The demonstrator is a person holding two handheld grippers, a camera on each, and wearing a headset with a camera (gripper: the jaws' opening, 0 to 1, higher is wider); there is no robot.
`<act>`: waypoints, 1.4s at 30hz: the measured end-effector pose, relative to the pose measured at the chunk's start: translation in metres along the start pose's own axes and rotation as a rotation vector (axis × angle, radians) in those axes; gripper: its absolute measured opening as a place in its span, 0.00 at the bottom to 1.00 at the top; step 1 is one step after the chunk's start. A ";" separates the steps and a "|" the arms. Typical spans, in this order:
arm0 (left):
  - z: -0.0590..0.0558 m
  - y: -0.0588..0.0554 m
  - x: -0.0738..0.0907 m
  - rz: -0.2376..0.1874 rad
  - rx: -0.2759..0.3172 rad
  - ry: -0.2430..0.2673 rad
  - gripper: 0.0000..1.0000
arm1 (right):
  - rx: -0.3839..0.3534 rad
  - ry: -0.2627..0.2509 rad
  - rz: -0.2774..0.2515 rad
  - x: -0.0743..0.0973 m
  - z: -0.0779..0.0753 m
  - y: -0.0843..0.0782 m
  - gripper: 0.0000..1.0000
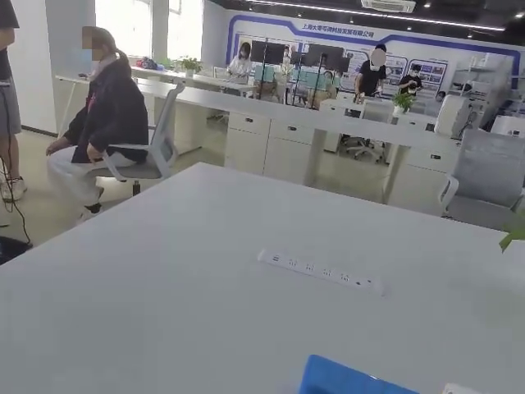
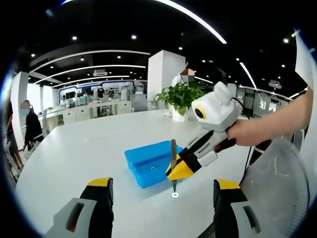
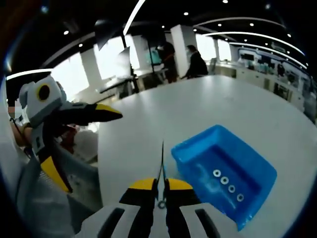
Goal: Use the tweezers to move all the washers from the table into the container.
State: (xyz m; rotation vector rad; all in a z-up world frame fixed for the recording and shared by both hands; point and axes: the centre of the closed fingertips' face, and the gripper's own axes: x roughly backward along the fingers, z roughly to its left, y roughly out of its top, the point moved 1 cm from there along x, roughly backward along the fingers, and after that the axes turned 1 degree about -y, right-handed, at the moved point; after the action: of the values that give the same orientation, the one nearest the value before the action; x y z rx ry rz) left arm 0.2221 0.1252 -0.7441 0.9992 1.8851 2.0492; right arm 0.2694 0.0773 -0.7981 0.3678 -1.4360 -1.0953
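A blue container (image 2: 148, 166) sits on the white table (image 2: 89, 153), with several washers (image 3: 229, 181) lying in a row inside it. One small washer (image 2: 175, 195) lies on the table just in front of the container. My right gripper (image 2: 177, 171) is shut on the tweezers (image 2: 173, 153), which point down with their tip just above that washer. In the right gripper view the tweezers (image 3: 162, 161) run forward from the closed jaws beside the container (image 3: 223, 173). My left gripper (image 2: 163, 193) is open and holds nothing, a little back from the washer.
A white power strip (image 1: 321, 272) lies mid-table in the head view, with the container's corner (image 1: 353, 379) at the bottom edge. A potted plant (image 2: 181, 96) stands at the table's far side. A seated person (image 1: 102, 123) and desks (image 1: 279, 131) are beyond.
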 end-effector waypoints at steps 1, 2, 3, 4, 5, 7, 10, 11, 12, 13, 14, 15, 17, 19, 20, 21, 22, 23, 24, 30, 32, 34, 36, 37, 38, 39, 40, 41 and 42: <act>0.000 0.000 0.000 0.001 0.000 -0.001 0.85 | -0.001 0.002 0.002 -0.001 0.001 -0.001 0.05; 0.000 0.000 0.000 0.002 -0.001 -0.001 0.85 | -0.003 0.005 0.010 -0.002 0.001 -0.004 0.05; 0.000 -0.001 0.000 0.003 -0.002 -0.001 0.85 | -0.002 0.005 0.013 -0.003 0.001 -0.006 0.05; 0.000 -0.001 0.000 0.003 -0.002 -0.002 0.85 | -0.002 0.005 0.018 -0.004 0.001 -0.008 0.05; 0.000 -0.001 0.000 0.003 -0.002 -0.003 0.85 | 0.001 0.006 0.029 -0.005 0.001 -0.012 0.05; 0.000 -0.001 0.000 0.005 -0.004 -0.002 0.85 | 0.010 0.002 0.038 -0.006 0.002 -0.016 0.04; 0.000 -0.001 0.000 0.007 -0.006 -0.002 0.84 | -0.023 0.015 0.022 -0.006 0.003 -0.014 0.05; 0.000 -0.001 0.000 0.008 -0.007 -0.002 0.84 | -0.026 0.014 0.028 -0.006 0.004 -0.016 0.05; -0.001 -0.001 0.000 0.009 -0.007 -0.004 0.84 | -0.022 0.015 0.022 -0.007 0.005 -0.015 0.05; -0.001 -0.001 0.000 0.009 -0.008 -0.004 0.84 | -0.016 0.017 0.023 -0.007 0.006 -0.015 0.05; -0.001 -0.001 0.000 0.008 -0.008 -0.004 0.84 | -0.008 0.022 0.032 -0.007 0.007 -0.016 0.05; -0.001 -0.001 0.000 0.008 -0.009 -0.004 0.84 | -0.003 0.023 0.028 -0.008 0.009 -0.016 0.05; 0.000 -0.001 0.000 0.009 -0.009 -0.001 0.84 | 0.023 0.023 0.029 -0.007 0.011 -0.017 0.05; 0.000 -0.001 0.000 0.009 -0.008 0.002 0.84 | 0.027 0.023 0.024 -0.007 0.012 -0.017 0.05; 0.001 -0.001 0.000 0.009 -0.008 0.003 0.84 | 0.029 0.021 0.023 -0.006 0.011 -0.018 0.04; 0.001 -0.001 0.000 0.009 -0.008 0.004 0.84 | 0.025 0.016 0.017 -0.006 0.010 -0.018 0.05; 0.001 -0.001 0.000 0.008 -0.007 0.004 0.84 | 0.012 0.010 0.013 -0.005 0.008 -0.018 0.05; 0.001 -0.001 0.000 0.008 -0.007 0.003 0.84 | 0.006 0.003 0.008 -0.005 0.006 -0.017 0.05; 0.000 -0.001 0.000 0.007 -0.008 0.000 0.84 | -0.008 -0.012 -0.002 -0.004 0.003 -0.016 0.05; 0.000 -0.001 0.000 0.007 -0.009 0.001 0.84 | -0.056 -0.014 -0.038 -0.004 -0.002 -0.013 0.05; 0.000 -0.001 0.000 0.007 -0.007 0.001 0.84 | -0.068 -0.010 -0.034 -0.007 -0.002 -0.016 0.05; 0.000 -0.001 0.000 0.008 -0.009 0.001 0.84 | -0.106 0.008 -0.052 -0.007 0.000 -0.015 0.05; 0.000 -0.001 0.000 0.008 -0.008 0.003 0.84 | -0.110 0.008 -0.056 -0.006 0.001 -0.016 0.05; 0.000 -0.001 0.000 0.007 -0.007 0.004 0.84 | -0.106 0.008 -0.062 -0.006 0.003 -0.016 0.05; 0.000 -0.001 0.000 0.006 -0.006 0.003 0.84 | -0.108 0.010 -0.061 -0.006 0.004 -0.016 0.05; 0.000 -0.001 0.000 0.007 -0.007 0.003 0.84 | -0.111 0.013 -0.062 -0.005 0.005 -0.016 0.05; 0.000 0.000 0.000 0.007 -0.008 0.003 0.84 | -0.111 0.013 -0.063 -0.004 0.006 -0.017 0.05; 0.000 0.000 0.000 0.008 -0.009 0.002 0.84 | -0.114 0.011 -0.069 -0.004 0.005 -0.017 0.05; 0.000 -0.001 0.000 0.008 -0.009 0.001 0.84 | -0.126 0.010 -0.081 -0.004 0.005 -0.016 0.05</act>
State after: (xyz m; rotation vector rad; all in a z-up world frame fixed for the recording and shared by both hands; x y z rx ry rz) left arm 0.2214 0.1251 -0.7446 1.0060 1.8731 2.0613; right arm 0.2596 0.0742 -0.8117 0.3434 -1.3458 -1.2408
